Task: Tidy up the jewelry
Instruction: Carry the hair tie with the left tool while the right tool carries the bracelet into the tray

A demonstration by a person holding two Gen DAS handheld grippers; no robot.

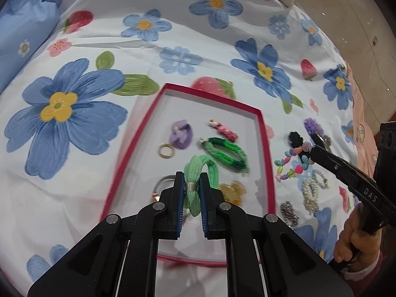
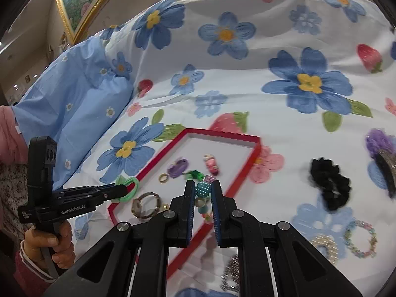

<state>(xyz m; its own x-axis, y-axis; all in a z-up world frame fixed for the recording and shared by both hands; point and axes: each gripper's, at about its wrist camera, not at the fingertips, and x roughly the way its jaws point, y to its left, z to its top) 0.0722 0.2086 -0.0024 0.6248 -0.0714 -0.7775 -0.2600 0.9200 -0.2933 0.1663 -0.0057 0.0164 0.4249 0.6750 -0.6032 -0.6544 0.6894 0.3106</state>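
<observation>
Left wrist view: the left gripper (image 1: 191, 188) pinches a light green fabric hair tie (image 1: 198, 173) above the red-rimmed white tray (image 1: 262, 133). The right gripper (image 2: 203, 190) clamps a multicoloured bead bracelet (image 2: 202, 189) over the tray's right rim. Best to lower each into bare tray space, then release. Printed on the grippers: "GenRobot.AI", "DAS".

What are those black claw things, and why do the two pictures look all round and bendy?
They are grabbers that a person squeezes by hand, one in each hand. Each carries a wide-eyed camera looking along its fingers, which bends the picture. One picture is from the left gripper, pinching a light green hair tie. The other is from the right gripper, pinching a colourful bead bracelet. Below, on a flowery bedsheet, sits a red-edged tray with some jewelry; a black scrunchie waits outside.
</observation>
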